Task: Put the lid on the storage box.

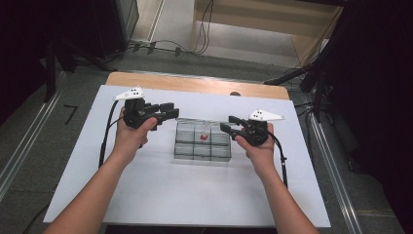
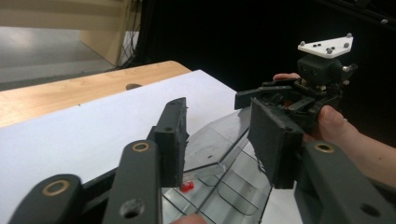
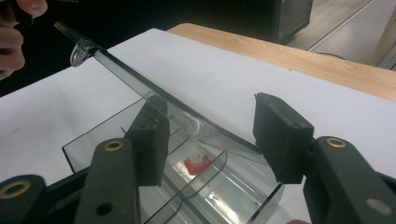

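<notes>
Your hands hold two black two-jaw grippers over a clear plastic organiser box (image 1: 203, 146) with small compartments, which sits in the middle of the white sheet (image 1: 146, 195) covering the wooden table (image 1: 195, 84). Your left gripper (image 1: 171, 110) hovers just off the box's left far corner, its jaws pointing toward the centre; in the left gripper view the jaws stand apart with nothing pressed between the pads, and the box's transparent hinged lid (image 2: 219, 140) rises tilted in the gap beyond them. Your right gripper (image 1: 228, 124) sits at the box's right far edge, jaws aimed left; in the right gripper view its pads are likewise parted, straddling the raised lid's edge (image 3: 140, 86) without clamping it, so neither claw grips anything. A small red-and-white piece (image 1: 204, 137) lies in the middle compartment of the far row; you can see it beneath the lid in the left gripper view (image 2: 187, 186) and between the curved dividers in the right gripper view (image 3: 196, 164). The lid's rounded tab sticks up toward your left hand (image 3: 11, 39).
</notes>
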A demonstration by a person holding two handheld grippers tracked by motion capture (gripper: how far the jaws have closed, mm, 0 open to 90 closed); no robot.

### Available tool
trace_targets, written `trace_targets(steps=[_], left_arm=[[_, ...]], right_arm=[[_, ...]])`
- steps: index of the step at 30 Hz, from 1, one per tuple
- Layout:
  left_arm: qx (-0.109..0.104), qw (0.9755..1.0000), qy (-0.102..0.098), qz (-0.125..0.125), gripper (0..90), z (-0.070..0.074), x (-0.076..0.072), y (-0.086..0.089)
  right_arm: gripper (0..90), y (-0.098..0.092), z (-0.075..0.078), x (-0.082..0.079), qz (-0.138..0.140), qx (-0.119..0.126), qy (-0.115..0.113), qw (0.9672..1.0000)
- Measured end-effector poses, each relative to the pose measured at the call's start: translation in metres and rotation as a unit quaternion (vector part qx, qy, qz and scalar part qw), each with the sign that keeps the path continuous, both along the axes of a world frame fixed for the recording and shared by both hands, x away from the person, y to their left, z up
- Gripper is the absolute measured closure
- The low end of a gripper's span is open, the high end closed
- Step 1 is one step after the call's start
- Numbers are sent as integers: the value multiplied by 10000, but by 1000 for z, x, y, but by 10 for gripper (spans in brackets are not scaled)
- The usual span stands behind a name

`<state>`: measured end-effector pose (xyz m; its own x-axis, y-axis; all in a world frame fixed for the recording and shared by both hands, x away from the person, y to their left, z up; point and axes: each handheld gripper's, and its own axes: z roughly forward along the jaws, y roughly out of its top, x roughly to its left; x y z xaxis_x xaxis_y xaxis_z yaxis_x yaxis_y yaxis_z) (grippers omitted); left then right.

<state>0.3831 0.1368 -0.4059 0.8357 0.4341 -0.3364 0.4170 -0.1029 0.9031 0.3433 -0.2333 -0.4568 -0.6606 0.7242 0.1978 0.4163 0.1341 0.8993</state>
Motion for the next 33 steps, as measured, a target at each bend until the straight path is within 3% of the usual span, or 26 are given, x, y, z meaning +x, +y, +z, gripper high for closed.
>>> trace_targets(steps=[11,18,33], left_arm=[[209,9995,240,-71,685,-20,-4,-4],[222,9991,348,-54,698,-26,-3,-6],[247,9990,373,0,668,-31,-5,-5]], right_arm=[[399,5,-3,-9,-53,-117,-46,9999],[372,7,-5,-12,-49,-181,-39,9998],[318,14,-8,-19,-280,-225,-87,9993]])
